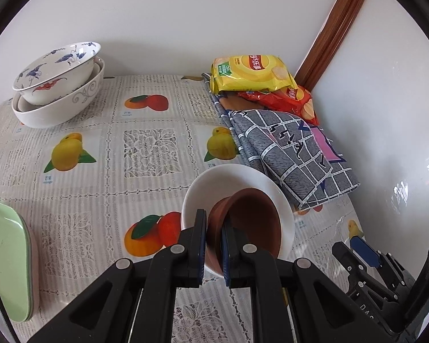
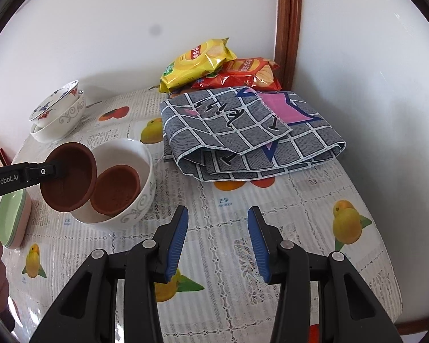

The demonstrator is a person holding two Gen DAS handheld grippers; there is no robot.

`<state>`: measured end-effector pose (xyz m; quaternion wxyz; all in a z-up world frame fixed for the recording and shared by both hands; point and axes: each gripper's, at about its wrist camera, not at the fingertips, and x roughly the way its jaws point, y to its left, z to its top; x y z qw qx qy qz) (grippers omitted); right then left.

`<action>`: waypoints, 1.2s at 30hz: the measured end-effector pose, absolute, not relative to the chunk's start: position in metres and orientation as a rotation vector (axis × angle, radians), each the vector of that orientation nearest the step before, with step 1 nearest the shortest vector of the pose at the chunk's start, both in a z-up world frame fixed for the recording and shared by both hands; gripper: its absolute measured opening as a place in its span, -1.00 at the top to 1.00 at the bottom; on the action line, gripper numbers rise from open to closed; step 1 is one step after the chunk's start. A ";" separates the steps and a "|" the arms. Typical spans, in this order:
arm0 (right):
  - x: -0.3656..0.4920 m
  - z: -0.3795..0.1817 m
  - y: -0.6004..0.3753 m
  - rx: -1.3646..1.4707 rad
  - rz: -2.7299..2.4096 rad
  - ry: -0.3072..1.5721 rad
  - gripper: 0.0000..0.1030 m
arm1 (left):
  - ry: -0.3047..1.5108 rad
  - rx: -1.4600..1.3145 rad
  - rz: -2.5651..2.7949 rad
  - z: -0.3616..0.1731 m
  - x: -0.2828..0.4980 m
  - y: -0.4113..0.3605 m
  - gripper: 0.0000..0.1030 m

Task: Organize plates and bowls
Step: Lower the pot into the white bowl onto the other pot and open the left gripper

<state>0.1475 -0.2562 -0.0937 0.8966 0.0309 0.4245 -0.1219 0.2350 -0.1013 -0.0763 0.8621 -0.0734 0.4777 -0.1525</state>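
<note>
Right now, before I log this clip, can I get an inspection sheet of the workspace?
Surface: table under a fruit-print lace cloth with clear cover.
Job's things: brown bowl held tilted over a white bowl that holds a second brown bowl; stacked patterned bowls at the far left; green plates at the near left edge.
Clutter: folded grey checked cloth; yellow chip bag; red chip bag.
Grippers: left tongs shut on the held bowl's rim; right tongs open, empty.
Cables: nothing seen.
Surroundings: white walls, wooden trim in the corner.
</note>
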 end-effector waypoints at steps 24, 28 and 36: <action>0.156 -0.111 -0.261 0.100 -0.254 0.924 0.17 | 1.075 -0.168 -0.334 -0.111 0.261 -0.116 0.81; 0.155 -0.107 -0.258 0.097 -0.248 0.916 0.17 | 1.066 -0.136 -0.331 -0.110 0.259 -0.122 0.79; 0.152 -0.107 -0.257 0.105 -0.246 0.918 0.17 | 1.063 -0.126 -0.322 -0.110 0.256 -0.123 0.78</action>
